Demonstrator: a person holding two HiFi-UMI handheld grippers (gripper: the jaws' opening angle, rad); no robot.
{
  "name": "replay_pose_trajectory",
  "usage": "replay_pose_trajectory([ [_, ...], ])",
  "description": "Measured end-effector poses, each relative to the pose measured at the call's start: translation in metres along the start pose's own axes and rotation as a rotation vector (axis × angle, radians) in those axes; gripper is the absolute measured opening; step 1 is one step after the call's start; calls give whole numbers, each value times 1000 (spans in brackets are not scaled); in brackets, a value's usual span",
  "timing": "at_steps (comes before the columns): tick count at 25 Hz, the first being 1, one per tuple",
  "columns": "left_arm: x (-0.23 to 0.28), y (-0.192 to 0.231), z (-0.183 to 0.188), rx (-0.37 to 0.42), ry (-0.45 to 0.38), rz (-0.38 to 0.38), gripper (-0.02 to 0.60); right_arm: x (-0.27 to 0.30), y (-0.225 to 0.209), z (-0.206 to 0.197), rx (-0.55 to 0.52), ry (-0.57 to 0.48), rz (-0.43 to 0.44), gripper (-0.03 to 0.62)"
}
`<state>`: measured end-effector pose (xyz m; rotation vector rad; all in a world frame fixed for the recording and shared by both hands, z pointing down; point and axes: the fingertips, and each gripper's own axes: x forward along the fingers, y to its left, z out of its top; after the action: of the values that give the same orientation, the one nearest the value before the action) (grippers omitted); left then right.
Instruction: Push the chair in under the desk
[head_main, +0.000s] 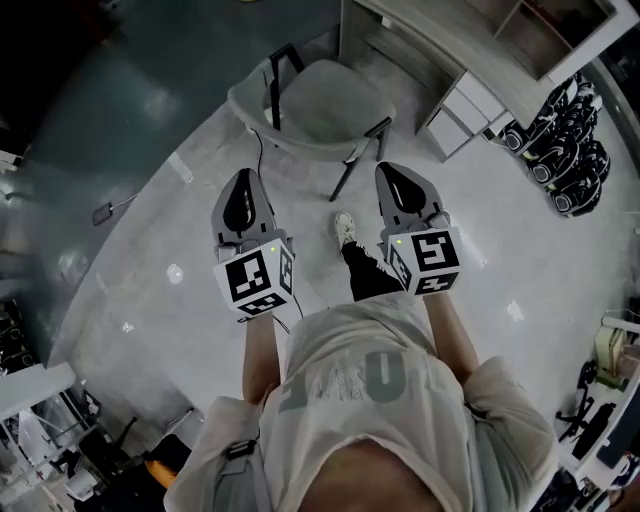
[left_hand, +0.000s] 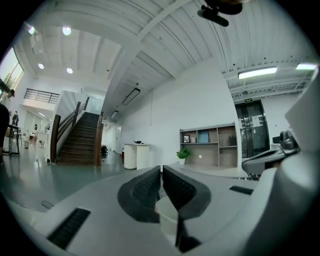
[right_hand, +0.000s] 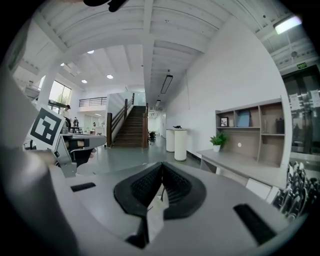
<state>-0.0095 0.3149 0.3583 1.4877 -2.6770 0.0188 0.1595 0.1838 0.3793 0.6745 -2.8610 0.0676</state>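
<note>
Closest to the lens is the person's shirt (head_main: 350, 400), with both arms stretched forward. The left gripper (head_main: 243, 185) and the right gripper (head_main: 398, 178) are each pressed together with nothing between the jaws, as each gripper's own view confirms. They hang side by side above the floor (head_main: 480, 230).

The chair (head_main: 320, 110) stands just ahead of them, untouched, beside the desk (head_main: 470, 45) rather than under its tabletop, so the push looks not yet begun.

Likely trouble, as I judge it:
- Narrow closed tips could slide off the chair's rounded back, or turn the chair instead of moving it straight.
- On this smooth floor the chair may skid sideways.
- A leg could catch the drawer unit (head_main: 462, 105) under the desk.

The drawers are shut and their contents hidden. The wall shelf (left_hand: 210, 145) holds a framed picture and a few small things, and a potted plant (left_hand: 183, 154) stands beside it.
</note>
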Motion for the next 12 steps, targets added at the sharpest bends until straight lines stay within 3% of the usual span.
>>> replay_pose_trajectory([
  [8, 145, 37, 42, -11, -6, 103, 23, 160, -40, 66, -74, -48, 194, 17],
  [12, 185, 54, 48, -21, 16, 124, 23, 211, -41, 80, -81, -47, 247, 17],
])
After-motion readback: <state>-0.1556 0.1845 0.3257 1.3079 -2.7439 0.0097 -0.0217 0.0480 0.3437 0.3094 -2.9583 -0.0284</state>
